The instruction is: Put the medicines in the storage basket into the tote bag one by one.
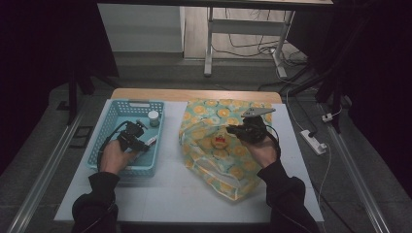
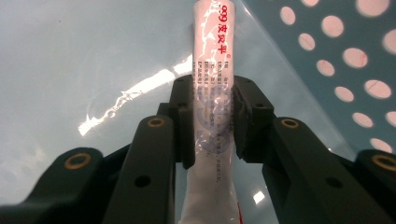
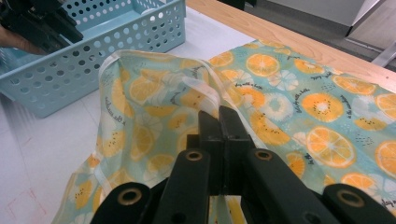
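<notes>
Left claw point(image 2: 212, 112) clamped on white tube point(image 2: 212, 70) inside blue basket point(image 1: 109, 116). Right claw point(image 3: 219, 123) pinched tight on rim of orange-print bag point(image 3: 299, 116), bench point(image 1: 170, 194) beneath.

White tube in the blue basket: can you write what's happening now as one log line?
left gripper: shut on white tube, inside blue basket | right gripper: shut on fruit-print bag, holding its rim up
</notes>
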`<action>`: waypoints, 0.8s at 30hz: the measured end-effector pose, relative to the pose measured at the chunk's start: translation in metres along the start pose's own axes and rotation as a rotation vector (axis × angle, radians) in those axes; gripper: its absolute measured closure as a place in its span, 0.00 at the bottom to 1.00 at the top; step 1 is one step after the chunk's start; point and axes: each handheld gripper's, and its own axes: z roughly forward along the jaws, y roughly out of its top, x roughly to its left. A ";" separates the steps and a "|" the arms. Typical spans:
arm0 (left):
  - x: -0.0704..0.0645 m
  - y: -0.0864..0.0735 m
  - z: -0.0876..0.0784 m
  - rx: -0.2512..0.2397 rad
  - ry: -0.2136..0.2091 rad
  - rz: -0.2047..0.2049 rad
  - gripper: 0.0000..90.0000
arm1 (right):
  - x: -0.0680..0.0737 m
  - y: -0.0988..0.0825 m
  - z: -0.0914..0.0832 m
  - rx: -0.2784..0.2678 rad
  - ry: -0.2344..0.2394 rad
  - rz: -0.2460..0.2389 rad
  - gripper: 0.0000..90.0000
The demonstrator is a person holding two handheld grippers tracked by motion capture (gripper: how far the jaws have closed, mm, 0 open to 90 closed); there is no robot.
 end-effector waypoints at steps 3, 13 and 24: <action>0.000 0.000 -0.004 -0.025 0.010 -0.008 0.80 | 0.000 0.000 0.000 0.001 0.000 0.001 1.00; 0.001 -0.002 -0.019 -0.122 0.014 -0.027 0.80 | -0.001 0.000 -0.001 -0.004 -0.001 0.001 1.00; -0.001 -0.005 -0.049 -0.239 -0.045 -0.025 0.80 | -0.001 0.000 -0.001 -0.007 0.001 0.002 1.00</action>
